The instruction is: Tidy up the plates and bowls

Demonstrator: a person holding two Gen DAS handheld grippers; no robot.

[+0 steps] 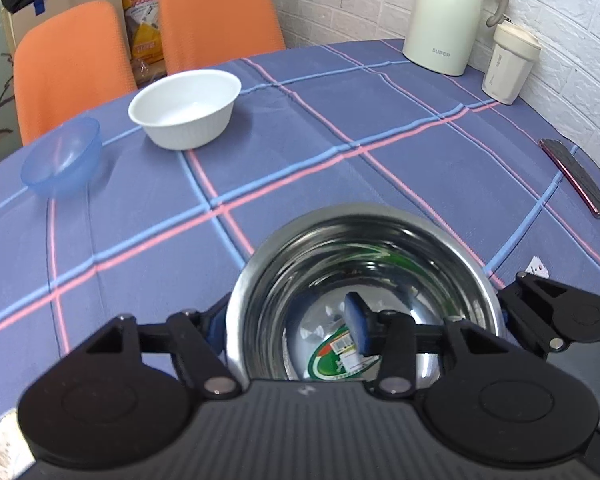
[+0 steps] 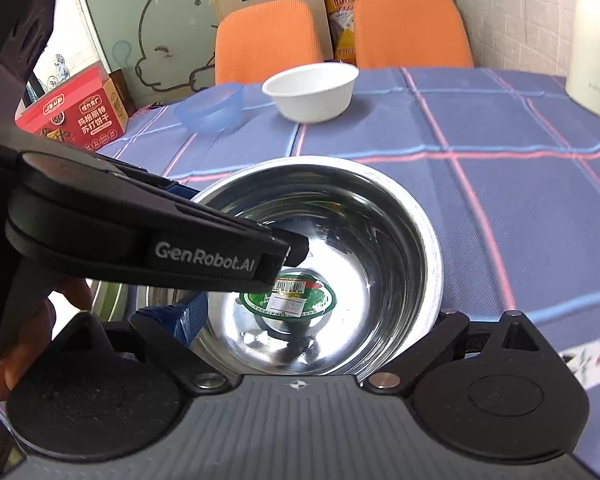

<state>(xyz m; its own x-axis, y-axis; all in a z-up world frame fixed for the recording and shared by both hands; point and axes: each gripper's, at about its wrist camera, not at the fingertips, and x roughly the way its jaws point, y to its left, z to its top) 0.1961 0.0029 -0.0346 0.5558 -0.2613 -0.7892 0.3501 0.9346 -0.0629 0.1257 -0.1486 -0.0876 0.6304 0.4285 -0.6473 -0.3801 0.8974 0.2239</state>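
Observation:
A steel bowl (image 1: 364,264) (image 2: 380,240) with a green sticker inside sits close in front of both cameras. My left gripper (image 1: 288,328) (image 2: 236,220) straddles its left wall. One blue pad (image 1: 358,328) hangs inside the bowl, clear of the wall, and the other pad is outside the rim. My right gripper (image 2: 308,320) (image 1: 508,312) is spread wide around the bowl's near side. Its left pad (image 2: 176,316) lies beside the bowl, while its right finger is hidden under the rim. Farther back stand a white bowl (image 1: 186,110) (image 2: 312,92) and a translucent blue bowl (image 1: 62,158) (image 2: 212,108), side by side.
On the blue checked tablecloth (image 1: 340,152), a cream thermos jug (image 1: 444,16) and a lidded cup (image 1: 510,64) stand by the brick wall. A phone (image 1: 576,176) lies near the right edge. Two orange chairs (image 1: 72,64) stand behind, a red box (image 2: 76,112) at the left. A hand (image 2: 20,340) holds the left gripper.

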